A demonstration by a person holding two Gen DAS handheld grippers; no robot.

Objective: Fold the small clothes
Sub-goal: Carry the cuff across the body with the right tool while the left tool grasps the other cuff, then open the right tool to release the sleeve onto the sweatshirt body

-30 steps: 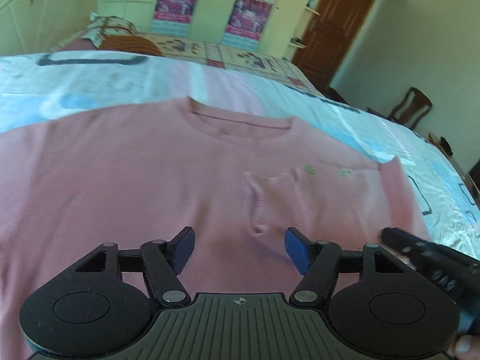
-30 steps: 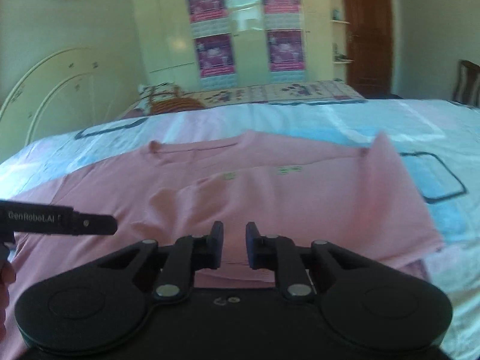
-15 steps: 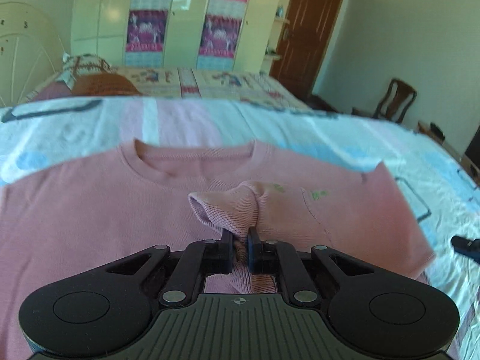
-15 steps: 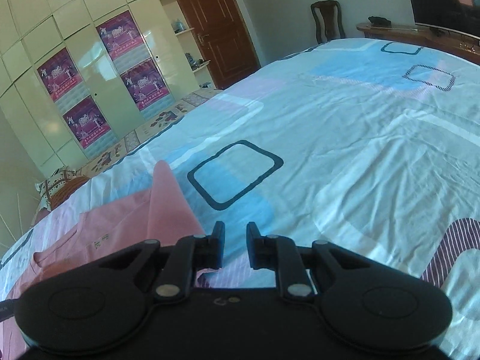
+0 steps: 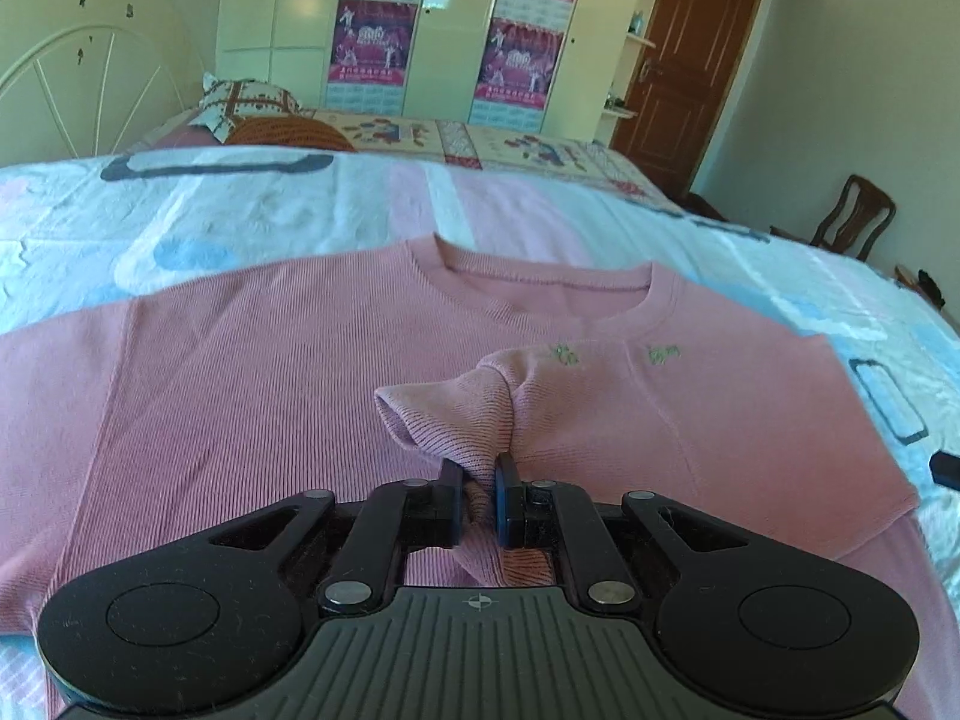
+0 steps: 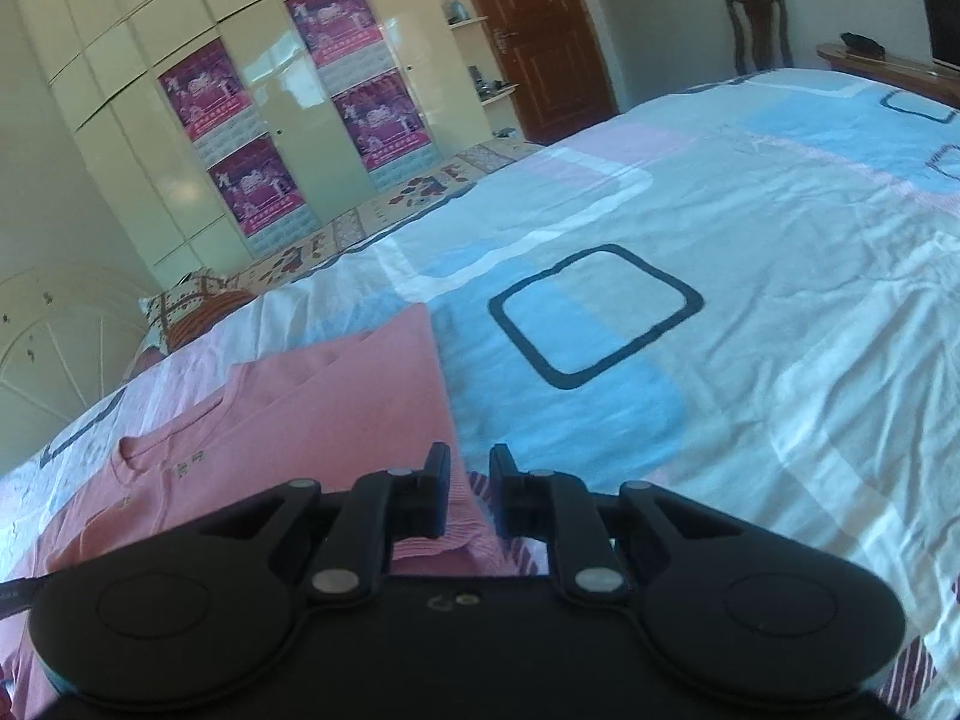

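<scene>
Bed: the patterned bedsheet (image 6: 750, 312) carried everything, as it had 1 s before.
T-shirt: the pink T-shirt (image 5: 252, 396) lay flat on the sheet, collar away from the left camera, both sleeves spread; no fold was yet made.
Pinch: a tuft of chest fabric (image 5: 456, 420) stood up from the shirt's middle, near the small green embroidery, where 1 s earlier there was only a slight pucker.
Left gripper: the left gripper (image 5: 480, 495) had gone from wide open to clamped on that tuft within 1 s, and it lifted the cloth a little higher than 0.5 s ago.
Right gripper: the right gripper (image 6: 470, 495) had swung off the shirt toward the sheet; its jaws stood slightly apart with nothing between them, just over the sleeve edge.
Meaning: probably a lift to reposition the shirt, with folding proper to follow; 1 mid-chest hold risked bunching.
</scene>
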